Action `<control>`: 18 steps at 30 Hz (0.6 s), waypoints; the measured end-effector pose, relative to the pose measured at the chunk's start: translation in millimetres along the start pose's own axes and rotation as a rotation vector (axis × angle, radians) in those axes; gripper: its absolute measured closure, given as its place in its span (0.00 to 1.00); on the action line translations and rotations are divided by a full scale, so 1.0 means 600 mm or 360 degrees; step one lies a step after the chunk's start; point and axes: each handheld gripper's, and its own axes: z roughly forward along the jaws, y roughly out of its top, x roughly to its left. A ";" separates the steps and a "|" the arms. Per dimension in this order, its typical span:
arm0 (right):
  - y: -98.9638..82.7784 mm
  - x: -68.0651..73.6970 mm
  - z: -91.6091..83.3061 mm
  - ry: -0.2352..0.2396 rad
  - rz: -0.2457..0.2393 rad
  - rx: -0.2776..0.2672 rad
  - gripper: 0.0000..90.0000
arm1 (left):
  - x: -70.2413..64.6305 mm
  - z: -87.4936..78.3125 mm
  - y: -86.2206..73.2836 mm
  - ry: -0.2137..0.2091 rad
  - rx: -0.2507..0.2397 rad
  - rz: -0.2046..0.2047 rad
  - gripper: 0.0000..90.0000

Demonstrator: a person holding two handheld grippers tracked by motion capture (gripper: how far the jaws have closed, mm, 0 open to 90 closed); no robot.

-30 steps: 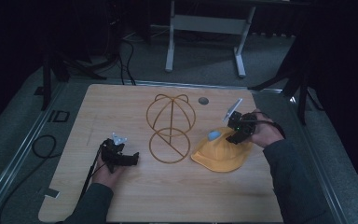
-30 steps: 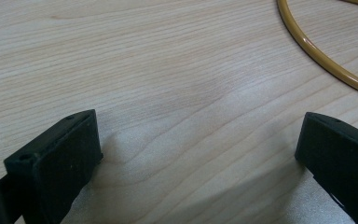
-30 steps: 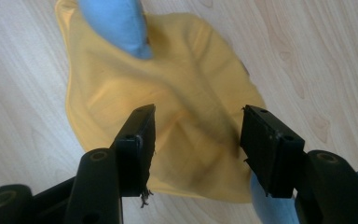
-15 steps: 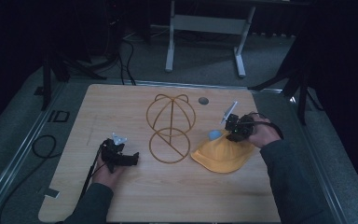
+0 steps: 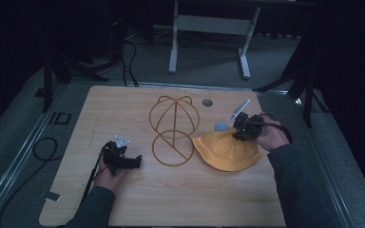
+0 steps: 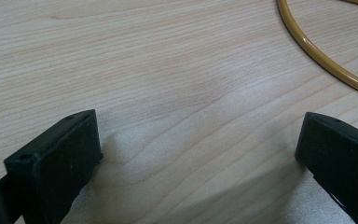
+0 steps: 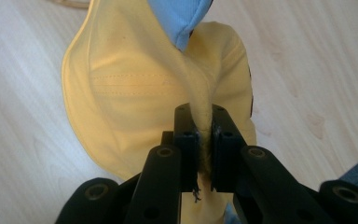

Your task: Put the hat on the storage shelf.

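A yellow bucket hat (image 5: 225, 153) with a light blue lining (image 7: 179, 16) lies on the wooden table, right of a gold wire hat stand (image 5: 173, 130). My right gripper (image 5: 238, 135) sits at the hat's far right edge. Its jaws have just been closing and are now shut on a pinched fold of the yellow fabric (image 7: 135, 84), at the right gripper (image 7: 204, 140). My left gripper (image 5: 135, 161) rests low on the table, left of the stand. In the left gripper view it (image 6: 196, 154) is open over bare wood, with the stand's base ring (image 6: 326, 65) ahead.
A small grey round disc (image 5: 207, 102) lies on the table (image 5: 123, 109) behind the stand. A black cable (image 5: 43, 147) loops on the floor at the left. A white frame's legs (image 5: 173, 42) stand beyond the table's far edge.
The right gripper's jaws have closed on the hat's fabric, bunching it up at that edge. The left hand and its gripper have stayed put.
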 end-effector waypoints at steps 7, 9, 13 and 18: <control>0.001 -0.006 -0.011 -0.0052 0.0120 -0.0072 0.93 | 0.000 0.000 0.000 0.0000 0.0001 0.0000 0.00; 0.000 -0.008 -0.013 -0.0067 0.0151 -0.0082 0.93 | 0.000 0.000 0.000 0.0000 0.0000 0.0000 0.00; -0.002 -0.012 -0.016 -0.0098 0.0225 -0.0120 0.93 | 0.000 0.000 0.000 0.0000 0.0001 0.0001 0.00; -0.004 -0.017 -0.019 -0.0118 0.0280 -0.0154 0.93 | 0.000 0.000 0.000 0.0002 0.0002 0.0001 0.00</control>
